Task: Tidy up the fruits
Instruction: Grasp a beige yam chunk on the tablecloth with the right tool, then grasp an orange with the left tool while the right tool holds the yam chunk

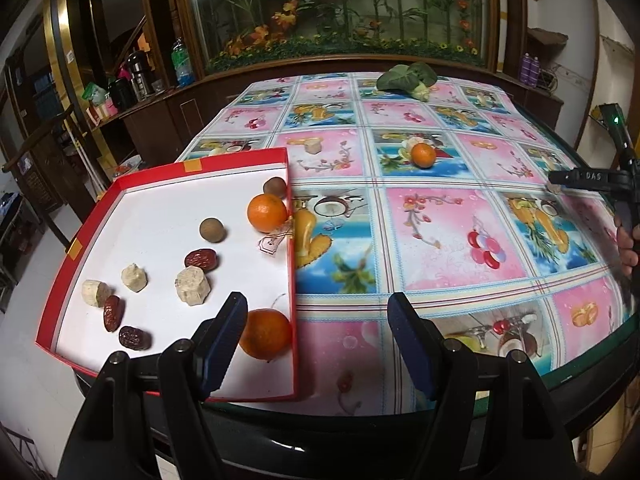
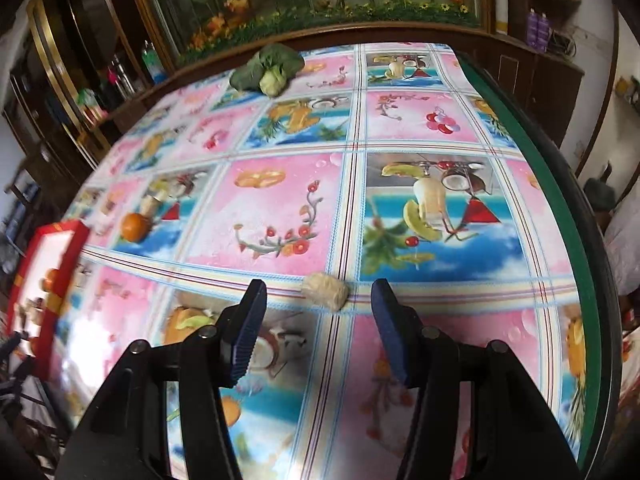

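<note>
A red box with a white floor (image 1: 160, 216) sits on the table's left side. It holds two oranges (image 1: 267, 213), red dates (image 1: 201, 260), pale sugarcane pieces (image 1: 193, 285) and brown longans (image 1: 212, 230). My left gripper (image 1: 318, 312) is open and empty, hovering over the box's right wall near the nearer orange (image 1: 265, 334). A loose orange (image 1: 423, 155) lies mid-table; it also shows in the right wrist view (image 2: 135, 227). My right gripper (image 2: 318, 296) is open, with a pale sugarcane piece (image 2: 325, 291) on the table just ahead between its fingers. The box shows blurred at the left (image 2: 48, 264).
A green leafy vegetable (image 1: 408, 76) lies at the table's far edge, also in the right wrist view (image 2: 267, 68). The table carries a fruit-patterned cloth (image 1: 440, 220) with a green rim (image 2: 560, 216). Wooden cabinets and a flower display stand behind. The right gripper's body shows at the right edge (image 1: 592, 180).
</note>
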